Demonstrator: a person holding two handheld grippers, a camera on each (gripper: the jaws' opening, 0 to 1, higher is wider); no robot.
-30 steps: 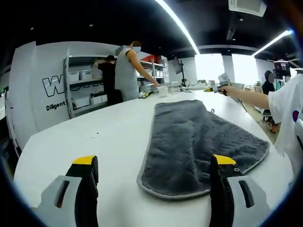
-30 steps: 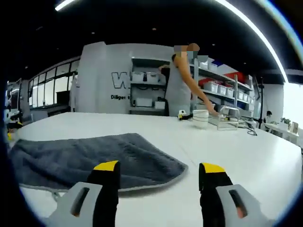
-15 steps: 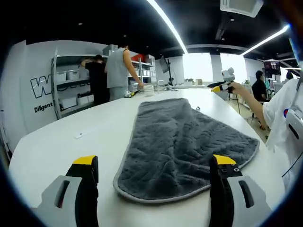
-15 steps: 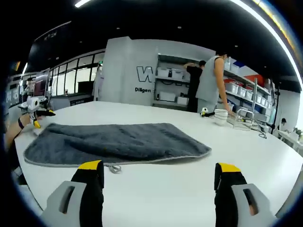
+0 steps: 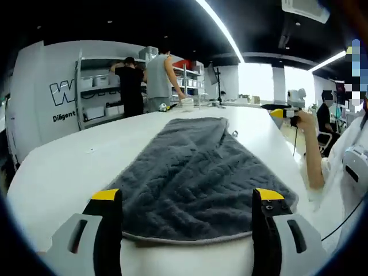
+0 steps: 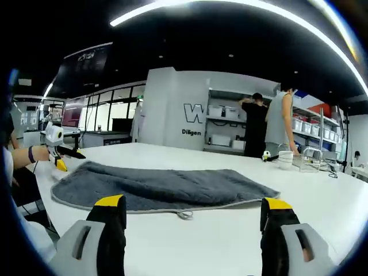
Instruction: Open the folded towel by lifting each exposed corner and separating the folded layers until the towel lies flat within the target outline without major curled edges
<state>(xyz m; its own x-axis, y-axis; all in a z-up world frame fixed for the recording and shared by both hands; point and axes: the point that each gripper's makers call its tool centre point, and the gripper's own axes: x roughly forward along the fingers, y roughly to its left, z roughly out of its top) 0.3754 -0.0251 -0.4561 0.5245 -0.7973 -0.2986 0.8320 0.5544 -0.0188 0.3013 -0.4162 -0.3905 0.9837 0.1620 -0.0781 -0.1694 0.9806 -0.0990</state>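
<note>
The dark grey, plush, ribbed towel with a pale stitched hem (image 5: 190,178) lies spread on the white tabletop (image 5: 69,167). In the left gripper view its long axis runs straight away from the left tool (image 5: 187,198), and its near short edge sits just beyond and between the yellow-tipped jaws, which stand apart and hold nothing. In the right gripper view the towel (image 6: 167,187) lies crosswise ahead of the right tool (image 6: 192,204), long edge facing it, with a small hanging loop (image 6: 184,214) protruding from that edge. These jaws also stand apart and empty, a strip of bare tabletop (image 6: 218,241) separating them from the hem.

Judgement: the left tool is nearer to the cloth; its near corners are the closest to grasp. No target outline can be made out.

The pile looks soft, thick and limp, surface mildly rippled. Two people stand at white shelving (image 5: 98,92) beyond.
</note>
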